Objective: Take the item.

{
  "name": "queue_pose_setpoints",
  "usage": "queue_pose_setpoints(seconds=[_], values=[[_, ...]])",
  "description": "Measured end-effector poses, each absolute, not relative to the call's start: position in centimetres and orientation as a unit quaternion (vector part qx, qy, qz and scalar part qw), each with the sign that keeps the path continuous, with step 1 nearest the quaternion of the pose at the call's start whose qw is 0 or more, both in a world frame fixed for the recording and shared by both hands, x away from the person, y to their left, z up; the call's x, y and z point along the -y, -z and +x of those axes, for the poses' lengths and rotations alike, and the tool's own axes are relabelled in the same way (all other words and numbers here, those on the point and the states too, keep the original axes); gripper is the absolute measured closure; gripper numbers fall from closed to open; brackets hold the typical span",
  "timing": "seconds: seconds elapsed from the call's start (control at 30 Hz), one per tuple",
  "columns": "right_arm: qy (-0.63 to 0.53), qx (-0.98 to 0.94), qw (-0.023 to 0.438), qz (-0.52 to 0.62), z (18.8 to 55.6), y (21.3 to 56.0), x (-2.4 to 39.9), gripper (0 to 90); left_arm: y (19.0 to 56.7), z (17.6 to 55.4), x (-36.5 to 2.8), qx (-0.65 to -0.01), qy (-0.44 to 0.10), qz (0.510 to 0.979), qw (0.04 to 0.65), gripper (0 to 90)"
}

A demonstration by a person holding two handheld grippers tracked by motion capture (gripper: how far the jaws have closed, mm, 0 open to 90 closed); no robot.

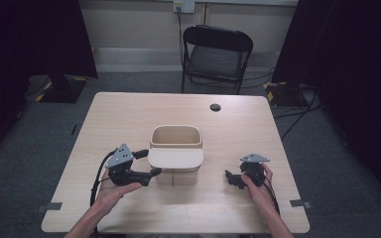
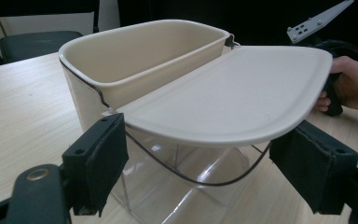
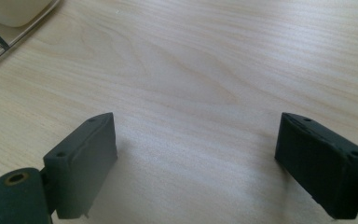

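On the wooden table, cream bin at centre with its lid swung flat toward the person, left gripper spread wide around the lid's edge, pads not pressing, right gripper spread over bare wood, well apart from the bin.

The bin stands mid-table with its lid jutting toward the person, blocking the straight way between the left gripper and right gripper. Bare table lies open behind and to both sides.
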State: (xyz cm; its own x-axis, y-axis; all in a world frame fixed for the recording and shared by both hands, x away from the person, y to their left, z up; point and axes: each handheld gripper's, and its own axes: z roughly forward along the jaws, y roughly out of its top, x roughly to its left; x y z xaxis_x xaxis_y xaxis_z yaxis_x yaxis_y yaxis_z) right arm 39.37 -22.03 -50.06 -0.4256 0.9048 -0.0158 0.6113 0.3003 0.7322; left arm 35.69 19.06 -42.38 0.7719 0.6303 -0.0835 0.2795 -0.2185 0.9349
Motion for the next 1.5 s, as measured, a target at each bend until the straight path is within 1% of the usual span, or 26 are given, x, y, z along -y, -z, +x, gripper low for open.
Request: queue_pose_setpoints(seconds=[0.07, 0.37, 1.0, 1.3, 1.4, 1.5], values=[[-0.333, -0.776, 0.220, 0.488, 39.4, 50.1, 22.0, 12.0, 42.4, 35.8, -19.1, -0.301, -0.154, 0.763, 0.550, 18.2], [-0.334, -0.776, 0.220, 0.489, 39.4, 50.1, 22.0, 11.9, 41.9, 36.2, -18.8, -0.302, -0.161, 0.760, 0.553, 16.8], [-0.334, -0.776, 0.219, 0.488, 39.4, 50.1, 22.0, 12.0, 41.7, 36.4, -19.0, -0.301, -0.157, 0.760, 0.555, 17.8], [-0.334, -0.776, 0.220, 0.489, 39.4, 50.1, 22.0, 12.0, 41.4, 36.3, -19.0, -0.300, -0.157, 0.759, 0.556, 20.5], [-0.334, -0.776, 0.220, 0.489, 39.4, 50.1, 22.0, 12.1, 41.4, 36.4, -19.0, -0.298, -0.160, 0.761, 0.553, 20.1], [-0.334, -0.775, 0.220, 0.489, 39.4, 50.1, 22.0, 12.0, 41.3, 36.4, -19.1, -0.296, -0.159, 0.762, 0.554, 21.9]])
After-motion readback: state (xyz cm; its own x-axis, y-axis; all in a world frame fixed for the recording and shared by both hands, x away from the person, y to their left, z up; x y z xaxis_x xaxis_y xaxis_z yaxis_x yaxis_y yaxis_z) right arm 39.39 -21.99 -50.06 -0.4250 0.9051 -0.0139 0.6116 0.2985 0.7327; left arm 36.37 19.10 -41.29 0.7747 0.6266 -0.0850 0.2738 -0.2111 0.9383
